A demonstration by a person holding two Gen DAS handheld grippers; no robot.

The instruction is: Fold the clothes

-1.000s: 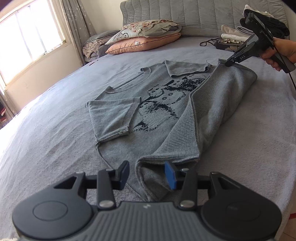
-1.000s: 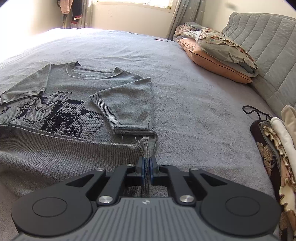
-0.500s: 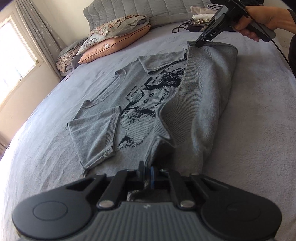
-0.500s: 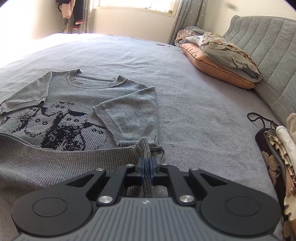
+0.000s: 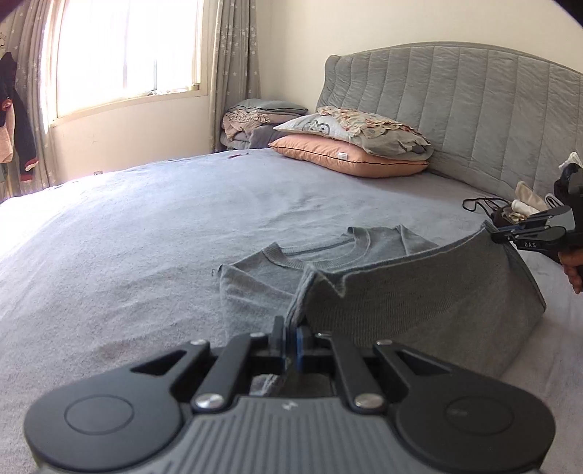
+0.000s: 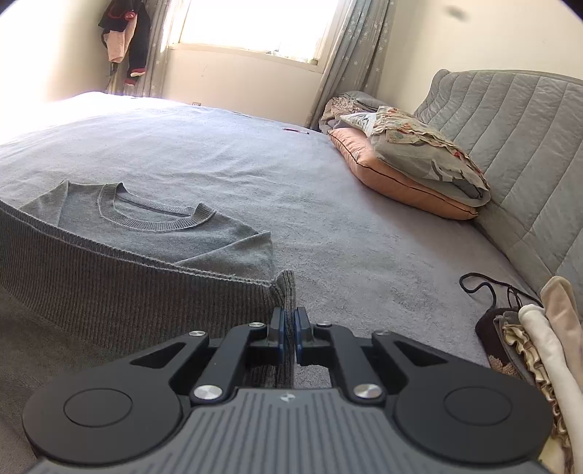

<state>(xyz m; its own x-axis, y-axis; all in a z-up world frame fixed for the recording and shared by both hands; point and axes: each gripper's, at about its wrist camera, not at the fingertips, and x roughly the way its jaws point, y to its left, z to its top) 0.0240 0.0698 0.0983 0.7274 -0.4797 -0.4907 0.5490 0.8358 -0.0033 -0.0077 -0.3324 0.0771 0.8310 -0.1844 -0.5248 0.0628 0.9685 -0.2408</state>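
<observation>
Left wrist view: left gripper (image 5: 290, 337) clamped on one hem corner of the grey sweater (image 5: 419, 302); right gripper (image 6: 289, 326) pinching the other corner. Hem lifted taut between both, raised over the collar end lying flat on the bed (image 6: 218, 146). Beyond, pillows (image 5: 357, 146) against the headboard (image 5: 473, 109).

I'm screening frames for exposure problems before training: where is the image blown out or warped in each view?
Left wrist view: the window is blown out, glare washes the bed at its far left edge, and fisheye bends the headboard. Right wrist view: the window clips to white, the bed's far left corner bleaches out, and dark corners frame the picture; the sweater stays sharp.
</observation>
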